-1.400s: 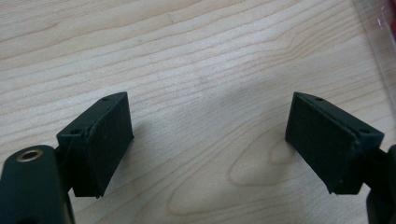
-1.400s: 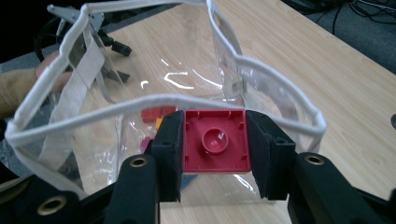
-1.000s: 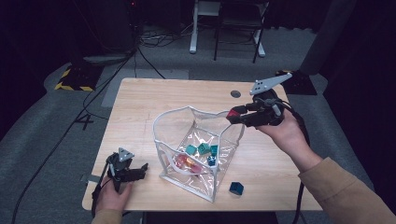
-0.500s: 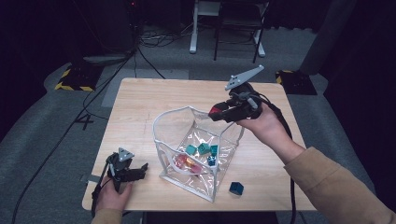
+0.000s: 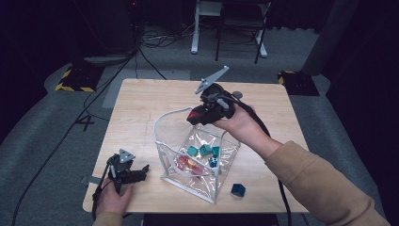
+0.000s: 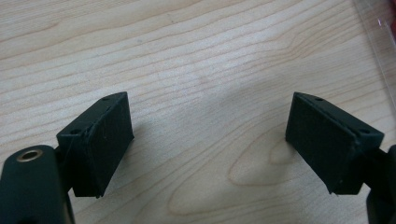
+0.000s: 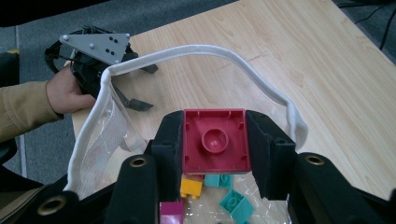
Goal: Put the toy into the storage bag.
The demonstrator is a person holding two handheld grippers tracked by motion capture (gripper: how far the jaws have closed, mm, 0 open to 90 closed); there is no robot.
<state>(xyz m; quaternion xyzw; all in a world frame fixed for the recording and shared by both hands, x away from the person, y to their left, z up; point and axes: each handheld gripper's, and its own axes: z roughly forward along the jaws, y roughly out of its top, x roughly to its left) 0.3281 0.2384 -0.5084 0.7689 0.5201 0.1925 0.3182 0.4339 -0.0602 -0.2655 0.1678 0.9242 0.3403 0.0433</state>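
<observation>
High view: wooden table (image 5: 141, 108) with a clear plastic bag (image 5: 200, 162) with a white rim standing open near the middle. Inside it lie teal blocks (image 5: 203, 150) and red and yellow pieces (image 5: 188, 165). A dark blue block (image 5: 238, 189) sits on the table just beside the bag's near right corner. The right gripper (image 5: 196, 116) hovers above the bag's far rim, a red block (image 5: 194, 116) at its tip. The left gripper (image 5: 136, 173) rests on the table near the near left corner, just left of the bag, apart from it.

Left gripper view: jaws stand wide apart over bare wood, nothing between them. A sliver of the clear bag (image 6: 380, 51) shows at the upper right edge.

Right gripper view: both pads press on the sides of the red block (image 7: 215, 140), a square piece with one round stud facing the camera; grip is firm, jaws partly closed to the block's width. It hangs over the bag's mouth, white rim (image 7: 205, 51) arcing beyond it. Below, a yellow block (image 7: 191, 187), teal blocks (image 7: 236, 203) and a magenta piece (image 7: 170, 212) lie in the bag. The left gripper (image 7: 140, 86) and its hand (image 7: 65, 95) show beyond the rim.
</observation>
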